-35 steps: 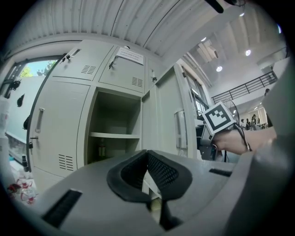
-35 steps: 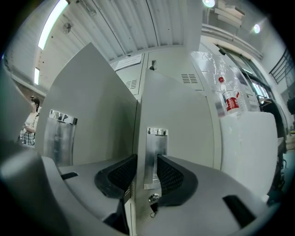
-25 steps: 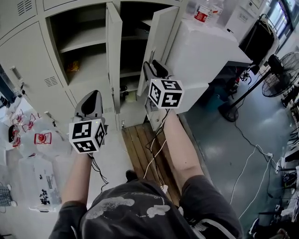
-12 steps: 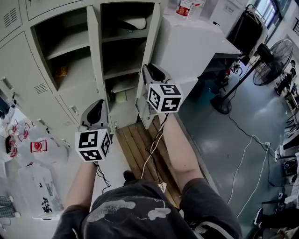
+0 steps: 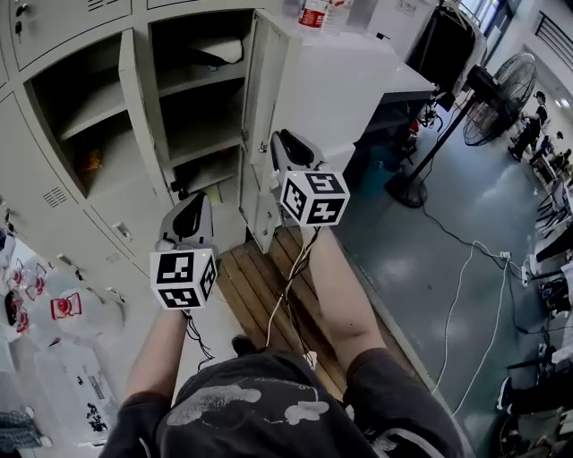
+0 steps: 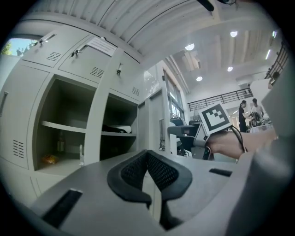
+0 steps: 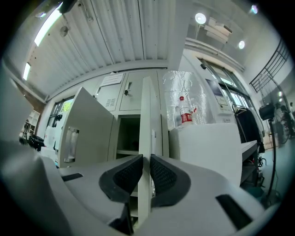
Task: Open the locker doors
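Note:
The grey lockers (image 5: pixel 54 210) fill the upper left of the head view, with two compartments standing open. The left open door (image 5: pixel 134 98) sticks out edge-on between them. The right open door (image 5: pixel 260 116) stands beside a white cabinet. My right gripper (image 5: pixel 285 143) is at that door's outer edge. In the right gripper view its jaws (image 7: pixel 145 159) have just been closing, and the pads sit on either side of the thin white door edge (image 7: pixel 145 120). My left gripper (image 5: pixel 190 219) hangs lower, in front of the lockers; it is shut (image 6: pixel 148 154) and holds nothing.
A white cabinet (image 5: pixel 358 80) with a water bottle (image 5: pixel 313 13) on top stands right of the lockers. A wooden board (image 5: pixel 260 277) lies on the floor below. Plastic bags (image 5: pixel 63 304) lie at the left. A standing fan (image 5: pixel 492 103) and loose cables (image 5: pixel 466 295) occupy the right.
Both grippers have moved sideways along the lockers. The right door has swung wider, closer to the white cabinet, with the right gripper staying at its edge.

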{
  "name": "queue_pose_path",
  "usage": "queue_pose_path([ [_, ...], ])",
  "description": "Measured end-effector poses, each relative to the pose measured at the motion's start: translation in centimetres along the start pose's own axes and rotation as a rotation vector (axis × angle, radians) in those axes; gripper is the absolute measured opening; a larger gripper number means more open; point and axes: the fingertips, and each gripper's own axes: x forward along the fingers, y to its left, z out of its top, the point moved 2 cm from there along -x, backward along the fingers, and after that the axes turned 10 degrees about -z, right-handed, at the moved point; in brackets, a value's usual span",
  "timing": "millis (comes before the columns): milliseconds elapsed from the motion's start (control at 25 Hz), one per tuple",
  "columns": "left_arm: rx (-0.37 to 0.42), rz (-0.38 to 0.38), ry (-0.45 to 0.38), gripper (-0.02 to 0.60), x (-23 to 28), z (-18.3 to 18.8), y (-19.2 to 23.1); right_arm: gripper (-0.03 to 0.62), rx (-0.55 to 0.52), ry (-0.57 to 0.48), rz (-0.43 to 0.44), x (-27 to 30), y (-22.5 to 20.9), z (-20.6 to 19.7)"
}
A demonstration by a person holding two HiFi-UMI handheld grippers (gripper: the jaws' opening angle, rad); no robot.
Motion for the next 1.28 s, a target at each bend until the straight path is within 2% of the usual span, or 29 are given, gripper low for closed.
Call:
queue_pose_path([
  [240, 0.010, -0.061, 0.001, 0.009, 3.3, 0.0, -2.0, 0.069, 0.005, -0.015, -0.034, -0.5, -3.6, 0.3],
  [640, -0.001, -0.102, -0.009, 0.009, 7.4, -0.4, -2.5, 0.060, 0.040, -0.039, -0.105, -0.6, -8.6, 0.3],
  [920, -0.006, -0.099, -0.022, 0.009, 7.7, -0.2, -2.4, 0.060, 0.053, -0.041, -0.115, -0.4, -9.4, 0.3],
  [1280, 0.005, -0.104, -0.033, 0.009, 4.6, 0.7, -2.2, 0.061, 0.024, -0.058, -0.179, -3.2, -8.0, 1.2],
])
